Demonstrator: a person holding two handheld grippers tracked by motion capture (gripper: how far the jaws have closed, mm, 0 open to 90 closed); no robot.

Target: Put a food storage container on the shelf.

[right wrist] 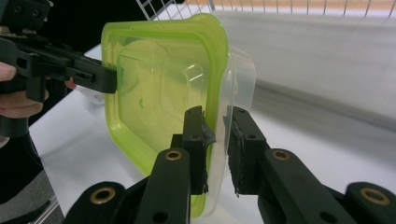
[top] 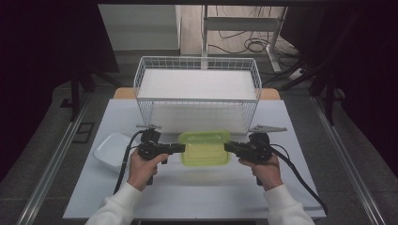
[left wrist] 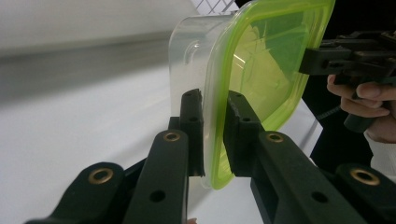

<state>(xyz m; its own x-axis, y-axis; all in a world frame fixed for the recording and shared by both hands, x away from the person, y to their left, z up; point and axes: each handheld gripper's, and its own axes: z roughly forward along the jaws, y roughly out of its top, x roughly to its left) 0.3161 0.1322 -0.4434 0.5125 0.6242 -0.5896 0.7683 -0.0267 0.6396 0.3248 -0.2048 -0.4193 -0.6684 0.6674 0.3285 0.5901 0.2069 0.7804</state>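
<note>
A clear plastic container with a green lid (top: 205,147) hangs above the table in front of the wire basket, held from both sides. My left gripper (top: 180,148) is shut on its left rim, and in the left gripper view the jaws of this gripper (left wrist: 214,135) pinch the green lid's edge (left wrist: 261,60) and the clear wall. My right gripper (top: 228,146) is shut on the right rim; in the right gripper view its jaws (right wrist: 217,149) clamp the lid (right wrist: 159,88) and the clear tub behind it. Each view shows the other gripper on the far rim.
A white wire basket (top: 197,93) with a white liner stands at the back of the table, just beyond the container. A white shallow dish (top: 111,151) lies at the left, by my left hand. The grey tabletop (top: 197,192) ends near the bottom of the high view.
</note>
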